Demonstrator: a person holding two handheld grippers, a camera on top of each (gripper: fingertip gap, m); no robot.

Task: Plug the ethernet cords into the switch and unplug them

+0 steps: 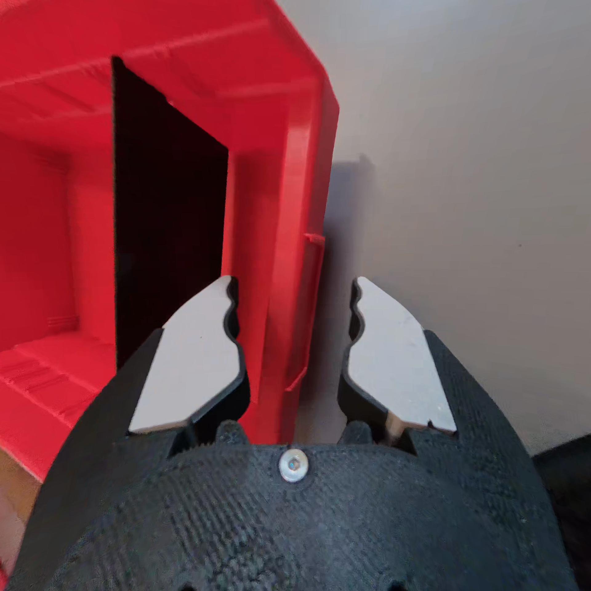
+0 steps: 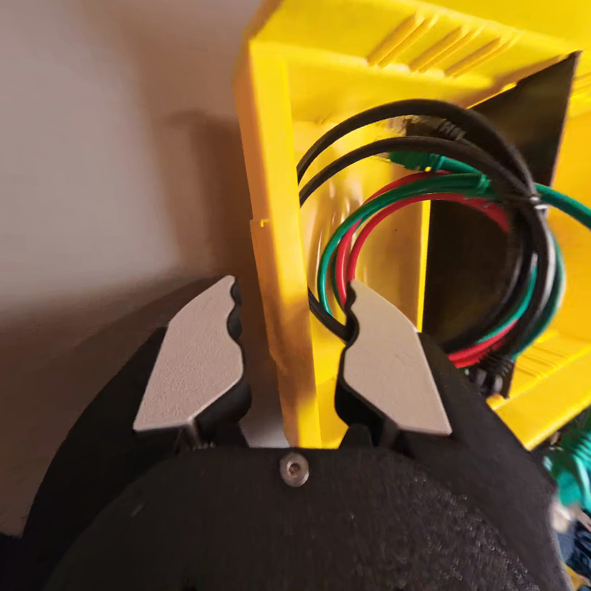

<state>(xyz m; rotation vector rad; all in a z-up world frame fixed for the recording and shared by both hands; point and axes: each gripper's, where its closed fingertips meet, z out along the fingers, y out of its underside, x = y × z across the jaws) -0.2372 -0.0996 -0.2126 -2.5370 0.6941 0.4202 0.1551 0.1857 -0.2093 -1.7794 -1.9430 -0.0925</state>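
Cords point(image 2: 431, 224), coiled black, green and red in the yellow bin point(image 2: 275, 160) right of the released right gripper point(image 2: 292, 287), want one plug singled out; left gripper point(image 1: 294, 284), also released, faces a red bin point(image 1: 275, 224).

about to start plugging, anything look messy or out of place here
The cords, black, green and red, are bundled in a coil that bulges out of the yellow bin, with one green end trailing off to the right. The red bin holds only a dark divider. Both sets of jaws are open and empty.
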